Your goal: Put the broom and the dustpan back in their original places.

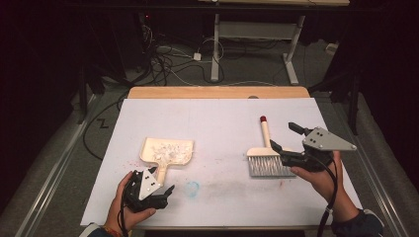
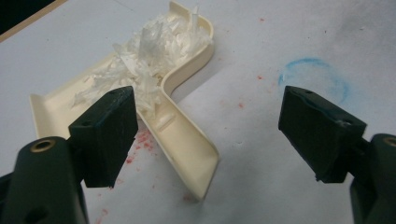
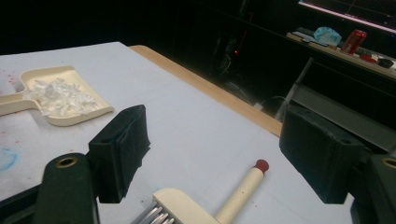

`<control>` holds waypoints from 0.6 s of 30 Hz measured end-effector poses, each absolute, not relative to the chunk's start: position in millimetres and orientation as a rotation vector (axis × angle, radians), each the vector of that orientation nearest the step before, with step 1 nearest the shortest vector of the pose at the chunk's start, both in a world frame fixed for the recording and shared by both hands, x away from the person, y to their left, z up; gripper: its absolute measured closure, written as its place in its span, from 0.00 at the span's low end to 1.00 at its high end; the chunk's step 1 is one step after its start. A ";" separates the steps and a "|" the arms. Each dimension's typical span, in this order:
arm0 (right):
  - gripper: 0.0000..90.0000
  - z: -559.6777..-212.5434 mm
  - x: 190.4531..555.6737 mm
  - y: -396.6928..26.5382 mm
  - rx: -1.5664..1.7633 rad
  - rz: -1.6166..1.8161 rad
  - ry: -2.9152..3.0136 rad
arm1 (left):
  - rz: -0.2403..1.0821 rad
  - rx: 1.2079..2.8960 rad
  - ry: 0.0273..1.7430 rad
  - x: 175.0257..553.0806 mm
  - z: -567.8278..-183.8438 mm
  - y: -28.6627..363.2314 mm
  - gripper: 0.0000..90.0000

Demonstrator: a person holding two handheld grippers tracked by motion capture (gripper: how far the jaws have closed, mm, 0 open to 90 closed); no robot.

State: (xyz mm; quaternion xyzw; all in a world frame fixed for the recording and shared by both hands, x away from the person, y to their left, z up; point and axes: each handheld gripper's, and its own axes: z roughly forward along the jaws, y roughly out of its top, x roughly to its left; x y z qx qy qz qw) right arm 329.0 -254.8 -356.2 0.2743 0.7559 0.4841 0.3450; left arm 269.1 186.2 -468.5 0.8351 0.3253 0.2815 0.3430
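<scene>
A cream dustpan (image 1: 167, 151) lies left of the middle of the white sheet, holding a pile of white shreds (image 2: 140, 60); its handle (image 2: 184, 140) points toward me. My left gripper (image 1: 148, 190) stands open just behind that handle, its jaws to either side of the handle end, touching nothing. A cream hand brush (image 1: 267, 155) with grey bristles and a red-tipped handle (image 3: 261, 164) lies on the right. My right gripper (image 1: 285, 138) hovers open beside and above the brush head (image 3: 180, 205), with nothing between its jaws.
A white sheet (image 1: 217, 118) covers the wooden table (image 1: 217, 92). A faint blue smudge (image 1: 192, 187) and red specks (image 2: 140, 140) mark the sheet near the dustpan. Beyond the table are desk legs (image 1: 215, 49) and cables on the floor. A red can (image 3: 358, 39) sits on a far shelf.
</scene>
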 end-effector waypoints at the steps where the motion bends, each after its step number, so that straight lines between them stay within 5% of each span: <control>1: 0.28 -356.6 327.7 -255.2 0.715 1.252 1.961 | 0.733 2.171 0.845 269.1 -468.5 186.1 0.21; 18: 0.27 -373.4 313.3 -265.2 0.666 1.224 2.017 | 0.732 2.182 0.840 269.1 -469.2 185.0 0.21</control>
